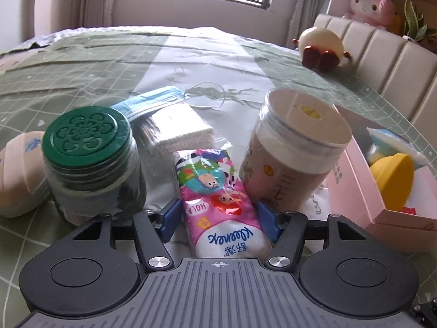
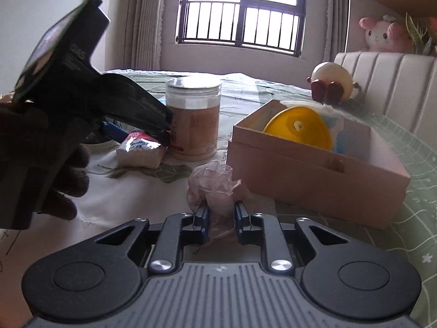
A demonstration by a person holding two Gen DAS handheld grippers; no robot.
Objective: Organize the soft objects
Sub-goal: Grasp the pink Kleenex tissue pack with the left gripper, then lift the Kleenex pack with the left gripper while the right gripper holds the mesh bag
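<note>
On the bed (image 1: 191, 54), the pink box (image 2: 314, 164) already holds a yellow item; the step in hand looks like gathering soft things into it. The left hand-held gripper (image 1: 218, 213) stands wide open astride the glossy pink tissue pack (image 1: 215, 191), needing to close. The right hand-held gripper (image 2: 221, 218) pinches a crumpled translucent bag (image 2: 210, 183) near the box

Pink tissue pack (image 1: 218, 202) flat, crumpled plastic bag (image 2: 211, 188)

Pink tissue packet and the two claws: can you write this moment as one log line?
left claw: open around pink Kleenex tissue packet | right claw: shut on crumpled clear plastic bag | pink cardboard box: yellow lid inside
</note>
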